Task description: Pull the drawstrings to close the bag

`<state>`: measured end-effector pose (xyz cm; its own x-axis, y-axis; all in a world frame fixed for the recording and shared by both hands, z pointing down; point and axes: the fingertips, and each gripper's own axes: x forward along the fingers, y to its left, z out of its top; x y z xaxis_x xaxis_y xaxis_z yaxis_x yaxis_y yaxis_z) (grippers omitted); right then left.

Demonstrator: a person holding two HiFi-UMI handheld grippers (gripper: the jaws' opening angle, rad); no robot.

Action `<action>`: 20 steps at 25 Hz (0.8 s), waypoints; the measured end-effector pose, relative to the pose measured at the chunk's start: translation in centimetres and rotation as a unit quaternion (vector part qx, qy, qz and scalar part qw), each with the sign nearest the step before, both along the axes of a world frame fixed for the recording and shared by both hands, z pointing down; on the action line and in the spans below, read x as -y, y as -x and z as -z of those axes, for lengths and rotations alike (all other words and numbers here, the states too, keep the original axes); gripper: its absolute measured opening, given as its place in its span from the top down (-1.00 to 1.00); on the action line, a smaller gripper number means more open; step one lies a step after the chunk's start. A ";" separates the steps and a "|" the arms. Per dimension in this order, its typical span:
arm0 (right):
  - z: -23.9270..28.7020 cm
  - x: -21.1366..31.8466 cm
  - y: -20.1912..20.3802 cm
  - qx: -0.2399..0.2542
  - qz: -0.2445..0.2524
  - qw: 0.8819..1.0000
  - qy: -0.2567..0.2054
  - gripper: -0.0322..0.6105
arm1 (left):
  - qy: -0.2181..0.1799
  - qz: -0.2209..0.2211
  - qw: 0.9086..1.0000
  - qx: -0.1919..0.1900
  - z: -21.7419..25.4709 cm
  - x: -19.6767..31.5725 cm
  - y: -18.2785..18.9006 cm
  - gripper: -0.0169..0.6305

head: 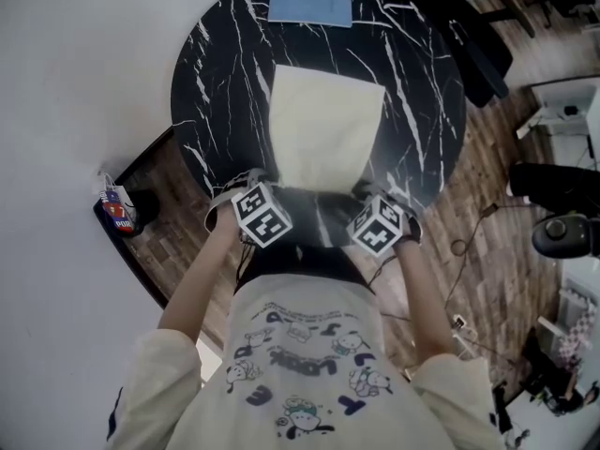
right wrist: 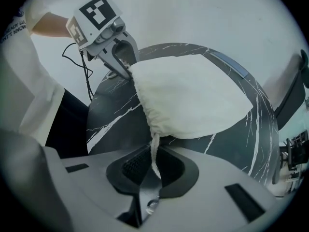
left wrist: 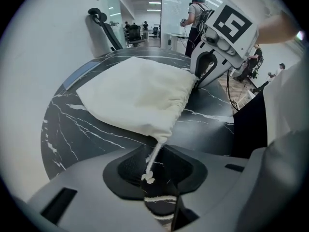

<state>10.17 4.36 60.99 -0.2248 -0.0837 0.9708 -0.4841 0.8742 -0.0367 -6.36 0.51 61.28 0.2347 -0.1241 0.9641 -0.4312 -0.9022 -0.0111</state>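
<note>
Head view, bag: a cream cloth drawstring bag (head: 326,125) lies flat on the round black marble table (head: 225,54), its gathered mouth at the near edge, toward the person.
Head view, grippers: the left gripper (head: 261,195) and the right gripper (head: 375,204) point steeply down, one at each near corner of the bag; their marker cubes hide the tips.
Head view, far side: a flat blue pad (head: 310,5) lies at the table's far edge, well apart from the bag.
Left gripper view, cord: the left drawstring (left wrist: 153,158) comes out of the puckered corner and drops into the gripper's throat, ending in a small knot.
Left gripper view, jaws: they stand partly apart, the veined tabletop showing through the gap; the knotted end sits at its mouth, not pinched.
Left gripper view, opposite corner: the right gripper is at the bag's other corner.
Right gripper view, cord: the right drawstring (right wrist: 154,151) runs straight down from the gathered corner into the jaws.
Right gripper view, jaws: drawn together and clamped on that cord.
</note>
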 end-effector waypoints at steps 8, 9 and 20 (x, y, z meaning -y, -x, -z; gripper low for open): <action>0.2 0.3 -0.5 -0.007 -0.044 0.999 -0.022 0.81 | 0.008 0.014 1.000 0.000 -0.3 -0.3 -0.3 0.78; 0.3 0.6 -0.7 -0.011 -0.055 0.998 -0.031 0.81 | 0.007 0.020 1.000 0.001 -0.3 -0.3 -0.3 0.79; 2.4 2.6 -2.2 0.126 -0.422 0.896 -0.060 0.82 | 0.086 0.382 0.905 -0.169 1.9 0.4 -0.7 0.81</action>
